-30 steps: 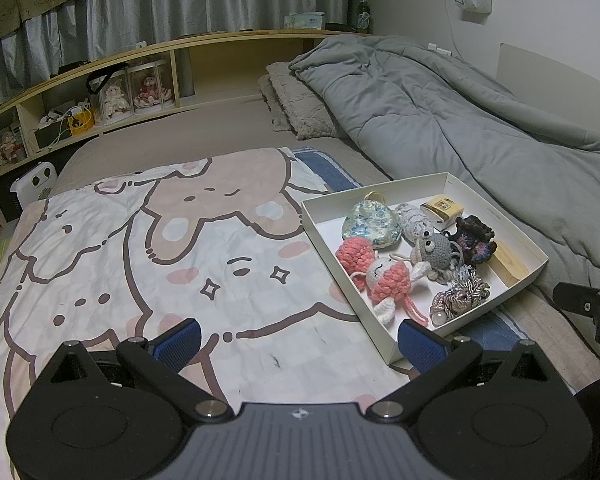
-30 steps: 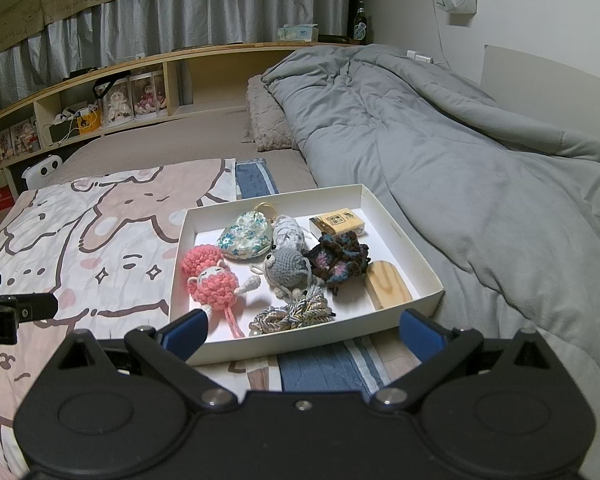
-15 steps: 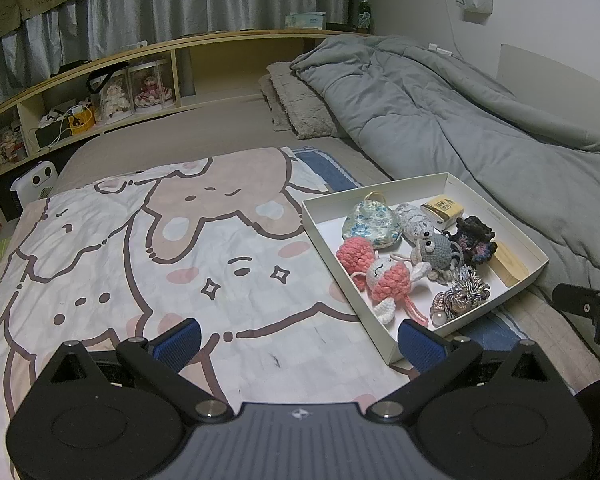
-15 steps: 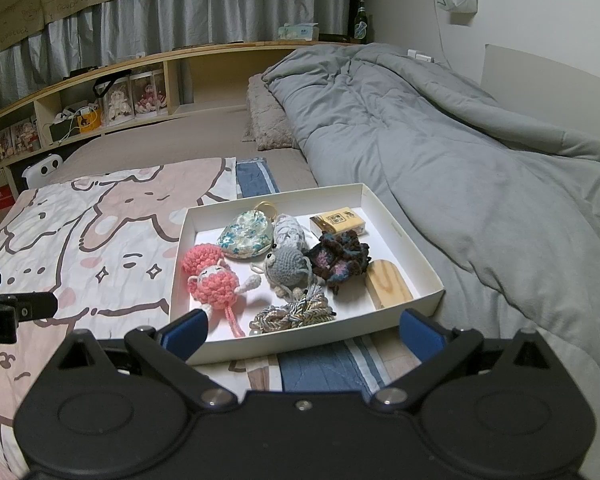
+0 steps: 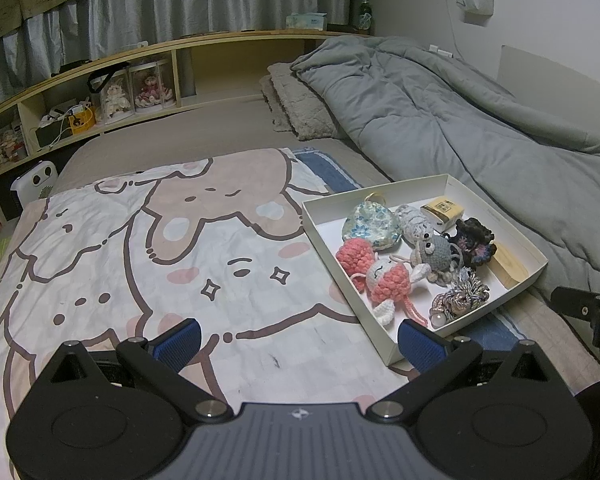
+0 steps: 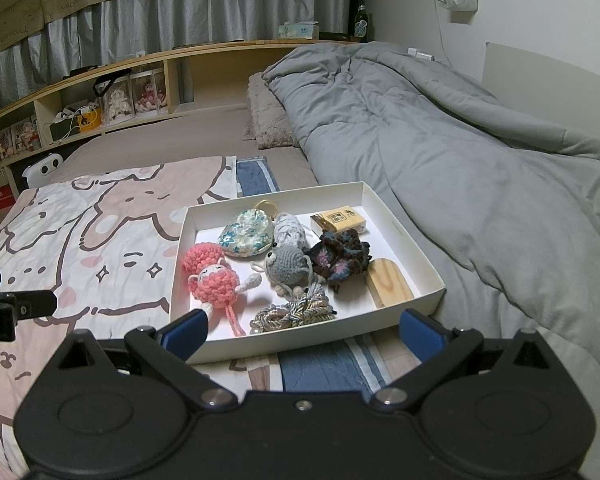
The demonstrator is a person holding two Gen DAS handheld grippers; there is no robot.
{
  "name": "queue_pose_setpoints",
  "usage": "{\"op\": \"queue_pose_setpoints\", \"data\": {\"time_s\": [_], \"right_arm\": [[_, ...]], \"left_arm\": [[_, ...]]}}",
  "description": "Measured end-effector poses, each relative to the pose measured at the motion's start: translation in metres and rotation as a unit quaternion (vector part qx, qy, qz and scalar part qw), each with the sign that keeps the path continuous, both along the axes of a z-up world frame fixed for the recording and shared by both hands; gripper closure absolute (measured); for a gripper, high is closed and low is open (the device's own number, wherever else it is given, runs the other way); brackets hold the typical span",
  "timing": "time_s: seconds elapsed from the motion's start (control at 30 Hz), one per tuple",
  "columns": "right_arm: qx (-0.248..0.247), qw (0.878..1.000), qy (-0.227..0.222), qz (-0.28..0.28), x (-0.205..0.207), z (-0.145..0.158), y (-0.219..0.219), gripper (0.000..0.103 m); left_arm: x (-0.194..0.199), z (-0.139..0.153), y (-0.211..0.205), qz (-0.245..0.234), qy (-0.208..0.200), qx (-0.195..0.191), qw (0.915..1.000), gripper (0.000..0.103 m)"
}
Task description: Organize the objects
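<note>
A white shallow box (image 6: 400, 232) (image 5: 320, 232) lies on the bed and holds several small things: a pink crochet doll (image 6: 216, 278) (image 5: 384, 278), a floral pouch (image 6: 246, 234) (image 5: 370, 226), a grey crochet creature (image 6: 288, 262) (image 5: 434, 250), a dark crochet piece (image 6: 342, 258) (image 5: 474, 240), a wooden block (image 6: 390, 284), a small yellow box (image 6: 342, 218) and a braided cord bundle (image 6: 296, 312) (image 5: 462, 300). My right gripper (image 6: 303, 330) hovers open just in front of the box. Over the cartoon blanket (image 5: 140, 248), left of the box, my left gripper (image 5: 298, 340) is open and empty.
A grey duvet (image 6: 440, 152) is heaped right of the box, with a pillow (image 6: 266, 120) behind. A wooden shelf headboard (image 5: 140, 76) with figurines and curtains runs along the back. A white device (image 5: 34, 180) sits at the bed's left edge.
</note>
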State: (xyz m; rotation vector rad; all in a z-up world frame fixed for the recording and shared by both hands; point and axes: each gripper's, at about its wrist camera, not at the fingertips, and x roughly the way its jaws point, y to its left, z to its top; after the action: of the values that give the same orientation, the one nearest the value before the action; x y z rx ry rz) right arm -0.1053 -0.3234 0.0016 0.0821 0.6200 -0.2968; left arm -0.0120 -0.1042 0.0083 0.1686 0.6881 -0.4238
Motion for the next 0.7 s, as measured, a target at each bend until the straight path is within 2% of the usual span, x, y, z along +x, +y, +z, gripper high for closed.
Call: {"op": "queue_pose_setpoints", "data": {"time_s": [0.7], "right_arm": [[0.0, 1.0, 0.001, 0.0, 0.0003, -0.0003, -0.0001, 0.0]], "left_arm": [[0.0004, 0.001, 0.0002, 0.004, 0.008, -0.005, 0.9999, 0.0]]}}
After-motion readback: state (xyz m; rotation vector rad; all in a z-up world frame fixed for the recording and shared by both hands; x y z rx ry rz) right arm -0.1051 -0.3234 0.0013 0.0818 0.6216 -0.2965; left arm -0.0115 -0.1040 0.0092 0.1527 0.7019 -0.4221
